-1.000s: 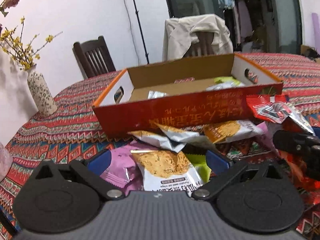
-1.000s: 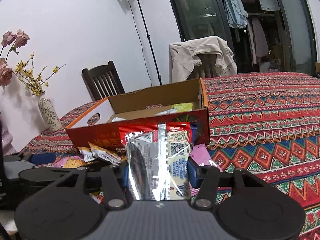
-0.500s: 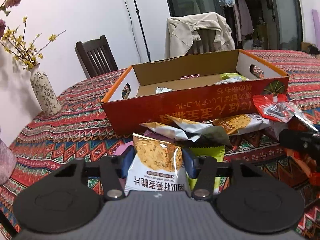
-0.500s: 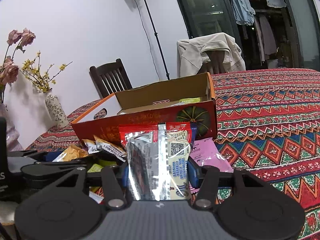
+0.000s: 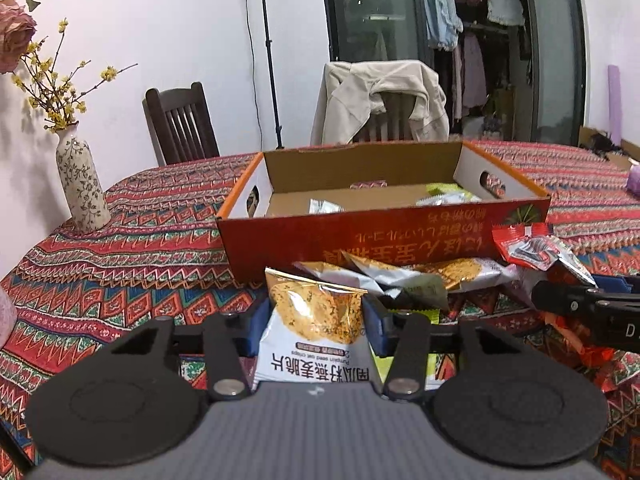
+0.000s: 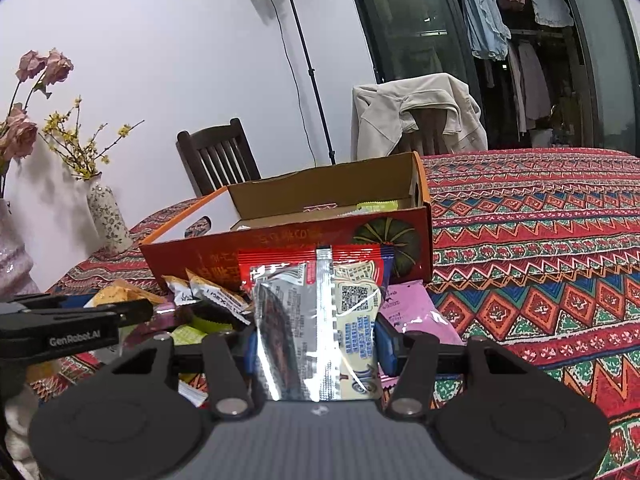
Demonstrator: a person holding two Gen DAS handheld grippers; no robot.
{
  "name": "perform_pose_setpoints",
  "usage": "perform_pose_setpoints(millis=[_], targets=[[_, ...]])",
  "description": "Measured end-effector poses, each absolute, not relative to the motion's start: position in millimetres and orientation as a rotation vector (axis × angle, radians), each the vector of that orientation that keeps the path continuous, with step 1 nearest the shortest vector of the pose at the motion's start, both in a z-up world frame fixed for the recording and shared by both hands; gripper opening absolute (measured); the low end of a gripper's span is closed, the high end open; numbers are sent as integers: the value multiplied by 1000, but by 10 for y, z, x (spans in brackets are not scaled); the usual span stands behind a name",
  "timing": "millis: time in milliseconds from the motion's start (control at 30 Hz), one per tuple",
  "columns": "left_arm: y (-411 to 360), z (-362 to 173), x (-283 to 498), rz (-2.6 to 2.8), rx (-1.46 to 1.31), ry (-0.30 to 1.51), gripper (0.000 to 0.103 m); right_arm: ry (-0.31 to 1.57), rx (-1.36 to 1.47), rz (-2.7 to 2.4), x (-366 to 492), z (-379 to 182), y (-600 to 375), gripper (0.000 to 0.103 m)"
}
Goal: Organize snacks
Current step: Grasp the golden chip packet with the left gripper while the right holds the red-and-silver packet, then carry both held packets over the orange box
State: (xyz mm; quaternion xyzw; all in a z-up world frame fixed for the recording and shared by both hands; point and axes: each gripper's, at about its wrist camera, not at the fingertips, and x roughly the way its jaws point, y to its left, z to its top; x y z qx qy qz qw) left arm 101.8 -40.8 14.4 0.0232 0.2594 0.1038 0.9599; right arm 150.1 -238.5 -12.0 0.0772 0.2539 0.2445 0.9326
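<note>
An open orange cardboard box (image 5: 380,232) sits on the patterned tablecloth with a few packets inside. My left gripper (image 5: 316,320) is shut on a white and gold oat crisp packet (image 5: 312,360), held just above the loose snack pile (image 5: 400,276) in front of the box. My right gripper (image 6: 318,340) is shut on a red and silver packet (image 6: 316,280), upright before the box's front wall (image 6: 280,248). Each gripper shows in the other's view: the right gripper (image 5: 580,304) at the right edge, the left gripper (image 6: 80,312) at the left edge.
A floral vase (image 5: 82,184) with yellow sprigs stands at the table's left edge. Behind the table are a dark wooden chair (image 5: 180,120), a chair draped with a beige jacket (image 5: 380,96) and a light stand (image 6: 304,60). A pink packet (image 6: 412,308) lies right of the pile.
My left gripper went from open around the oat crisp packet to shut on it, then lifted it slightly toward the box. The right gripper kept its hold and stayed in place.
</note>
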Motion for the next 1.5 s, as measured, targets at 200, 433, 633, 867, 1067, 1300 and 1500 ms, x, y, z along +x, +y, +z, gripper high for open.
perform_pose_setpoints(millis=[200, 433, 633, 867, 1067, 1300, 1500], targets=[[-356, 294, 975, 188, 33, 474, 49, 484, 129, 488, 1453, 31, -2361, 53], [-257, 561, 1028, 153, -8, 391, 49, 422, 81, 460, 1515, 303, -2282, 53], [-174, 763, 1209, 142, -42, 349, 49, 386, 43, 443, 1699, 559, -2149, 53], [-41, 946, 1574, 141, -80, 347, 49, 385, 30, 416, 2040, 787, -1970, 53], [51, 990, 1932, 156, -120, 353, 49, 401, 39, 396, 2424, 834, -1768, 53], [135, 818, 2355, 177, -165, 364, 49, 430, 69, 370, 2853, 711, -1585, 53], [217, 530, 2544, 183, -150, 394, 49, 460, 123, 372, 3058, 462, -1663, 53]])
